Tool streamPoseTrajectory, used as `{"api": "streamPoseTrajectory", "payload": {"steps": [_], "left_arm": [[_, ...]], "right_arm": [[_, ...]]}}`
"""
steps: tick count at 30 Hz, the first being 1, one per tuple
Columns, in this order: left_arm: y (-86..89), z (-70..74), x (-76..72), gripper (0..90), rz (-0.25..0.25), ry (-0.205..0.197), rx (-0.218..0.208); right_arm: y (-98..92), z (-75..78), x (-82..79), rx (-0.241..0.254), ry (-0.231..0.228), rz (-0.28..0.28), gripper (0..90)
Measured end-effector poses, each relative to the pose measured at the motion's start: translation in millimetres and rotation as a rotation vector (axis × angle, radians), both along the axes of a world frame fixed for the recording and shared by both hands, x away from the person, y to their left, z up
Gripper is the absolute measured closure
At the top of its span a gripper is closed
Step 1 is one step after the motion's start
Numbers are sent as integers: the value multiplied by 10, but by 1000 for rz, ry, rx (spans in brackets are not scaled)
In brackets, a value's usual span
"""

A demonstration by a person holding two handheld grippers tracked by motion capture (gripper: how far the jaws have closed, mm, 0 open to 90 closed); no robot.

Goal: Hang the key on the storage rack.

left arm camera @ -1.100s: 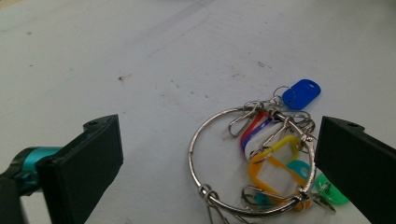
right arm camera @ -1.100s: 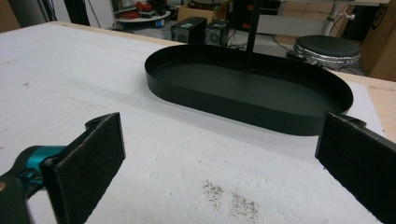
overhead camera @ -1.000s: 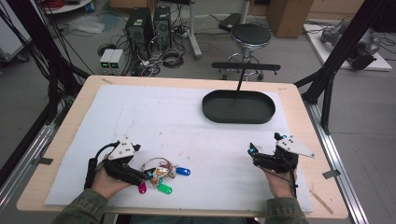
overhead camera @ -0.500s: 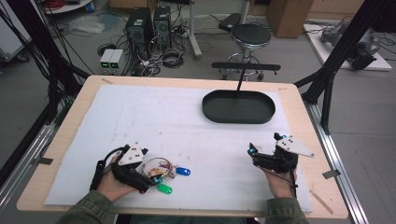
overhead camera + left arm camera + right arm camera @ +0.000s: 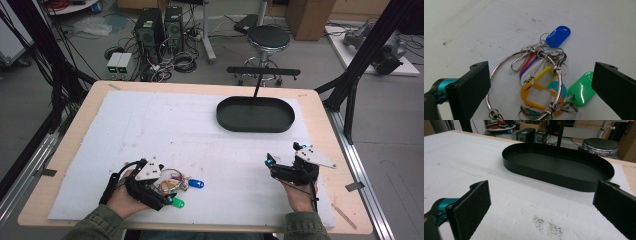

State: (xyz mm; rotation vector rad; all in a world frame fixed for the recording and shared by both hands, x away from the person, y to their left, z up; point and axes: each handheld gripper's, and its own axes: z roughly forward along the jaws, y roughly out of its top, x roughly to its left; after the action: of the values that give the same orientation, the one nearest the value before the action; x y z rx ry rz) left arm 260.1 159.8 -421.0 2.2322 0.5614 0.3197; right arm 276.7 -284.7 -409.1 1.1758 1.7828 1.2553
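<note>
A bunch of coloured key tags on a large metal ring [image 5: 541, 82] lies on the white mat near the table's front left. It has a blue tag [image 5: 558, 36], a green tag [image 5: 581, 89] and yellow and orange ones. My left gripper [image 5: 540, 87] stands open right over the ring, its jaws wide on either side of the bunch. In the high view the left gripper [image 5: 159, 190] covers part of the key bunch [image 5: 180, 181]. My right gripper [image 5: 541, 205] is open and holds nothing; in the high view the right gripper [image 5: 277, 167] rests at the front right.
A black oval tray [image 5: 255, 122] with nothing in it stands at the back right of the white mat [image 5: 165, 135], straight ahead of the right gripper. A black post [image 5: 258, 86] rises behind the tray. The mat covers most of the wooden table [image 5: 320, 107].
My left gripper has moved right and forward over the key bunch, so its jaws now straddle the ring. The right gripper has stayed still.
</note>
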Motion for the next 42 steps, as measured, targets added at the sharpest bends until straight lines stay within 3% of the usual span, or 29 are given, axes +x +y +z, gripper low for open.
{"api": "streamPoseTrajectory", "payload": {"steps": [12, 24, 27, 35, 38, 42], "left_arm": [[10, 12, -49, 370, -93, -18, 4], [14, 2, -58, 555, -120, -22, 11], [-1, -21, -56, 584, -142, -2, 36], [-14, -48, -55, 831, -163, 1, 86], [9, -57, -23, 837, -182, 23, 72], [4, -42, -24, 843, -171, 15, 82]], "right_arm": [[1, 2, -3, 4, 4, -4, 4], [-2, 0, 2, -5, -1, -3, 4], [-3, -1, 4, -6, -2, -3, 4], [-1, -4, 9, -16, 0, -11, 5], [4, -5, 6, -13, 12, -11, 5], [6, -7, 8, -19, 12, -13, 5]]}}
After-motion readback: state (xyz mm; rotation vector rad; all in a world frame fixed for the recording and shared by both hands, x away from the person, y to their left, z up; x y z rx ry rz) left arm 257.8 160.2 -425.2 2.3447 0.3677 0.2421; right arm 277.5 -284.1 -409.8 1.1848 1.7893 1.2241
